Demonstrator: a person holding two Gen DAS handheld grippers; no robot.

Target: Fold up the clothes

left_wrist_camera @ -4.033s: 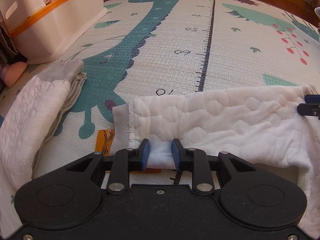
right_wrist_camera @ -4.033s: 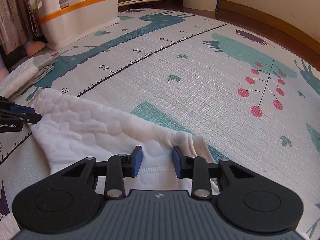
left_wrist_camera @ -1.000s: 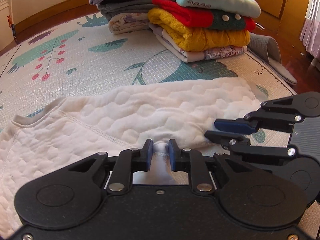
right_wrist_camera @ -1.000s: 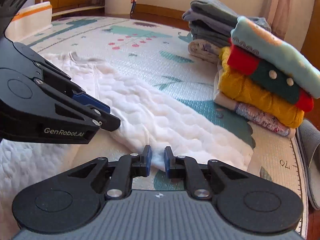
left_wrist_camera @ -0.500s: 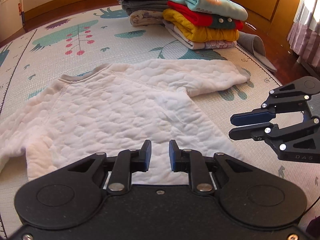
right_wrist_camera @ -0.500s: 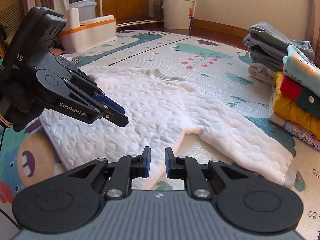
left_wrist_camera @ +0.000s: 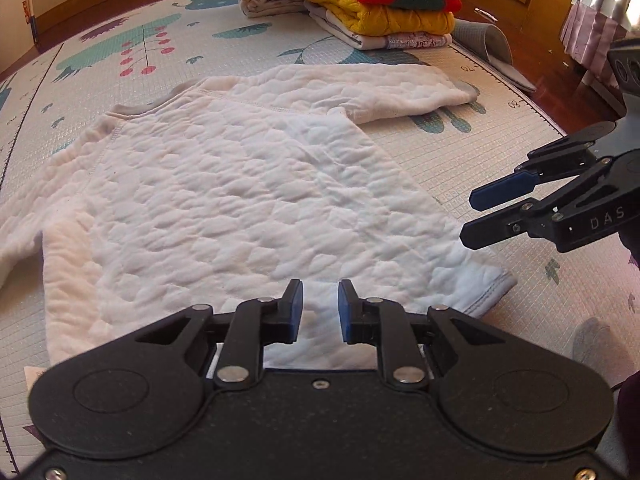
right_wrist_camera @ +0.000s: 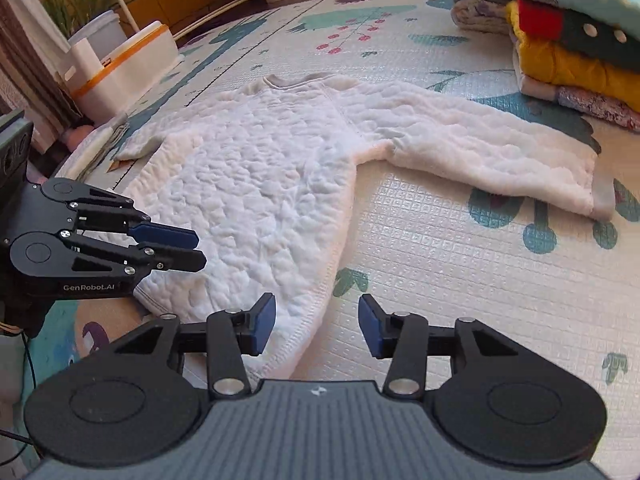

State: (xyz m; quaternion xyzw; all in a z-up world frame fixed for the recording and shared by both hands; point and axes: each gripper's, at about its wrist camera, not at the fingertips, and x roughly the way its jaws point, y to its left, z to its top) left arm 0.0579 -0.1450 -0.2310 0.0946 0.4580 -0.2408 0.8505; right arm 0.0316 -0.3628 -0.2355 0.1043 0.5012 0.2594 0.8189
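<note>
My white quilted top (left_wrist_camera: 240, 200) lying flat on the play mat (right_wrist_camera: 460, 280), one sleeve stretched toward the folded clothes stack (left_wrist_camera: 380, 4); my left gripper (left_wrist_camera: 320, 306) parted, empty, over the hem; my right gripper (right_wrist_camera: 316, 326) spread wide at the hem corner, holding nothing

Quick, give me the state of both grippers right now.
Left gripper: open, narrow gap, empty, above the hem of the white top.
Right gripper: open wide, empty.
</note>
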